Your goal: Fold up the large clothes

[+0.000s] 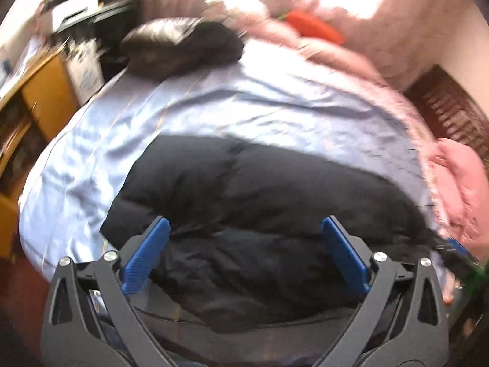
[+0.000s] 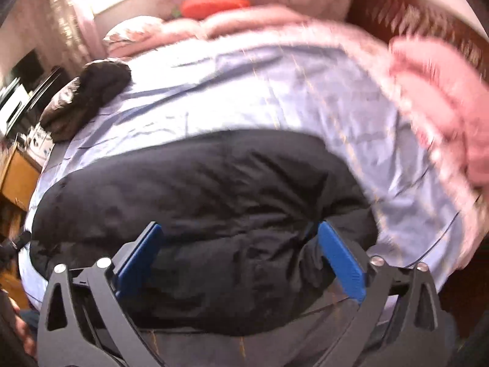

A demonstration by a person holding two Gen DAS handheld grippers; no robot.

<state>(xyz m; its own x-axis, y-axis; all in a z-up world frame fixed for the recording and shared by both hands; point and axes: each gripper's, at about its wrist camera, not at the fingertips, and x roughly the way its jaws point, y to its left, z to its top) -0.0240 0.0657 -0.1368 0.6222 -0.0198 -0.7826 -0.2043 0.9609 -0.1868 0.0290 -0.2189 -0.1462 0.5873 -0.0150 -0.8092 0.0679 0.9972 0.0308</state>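
A large black puffy jacket (image 1: 259, 208) lies folded into a wide band across the near part of a bed with a light blue sheet (image 1: 214, 104). It also shows in the right wrist view (image 2: 198, 189). My left gripper (image 1: 246, 229) is open and empty, its blue pads spread wide just above the jacket's near part. My right gripper (image 2: 240, 235) is open and empty too, hovering over the jacket's near right part. Both views are blurred by motion.
A second dark bundled garment (image 1: 180, 46) lies at the far left of the bed (image 2: 88, 91). Pink fluffy blankets (image 1: 458, 183) and a red-orange object (image 1: 314, 27) lie along the far and right sides. Wooden furniture (image 1: 39, 91) stands left of the bed.
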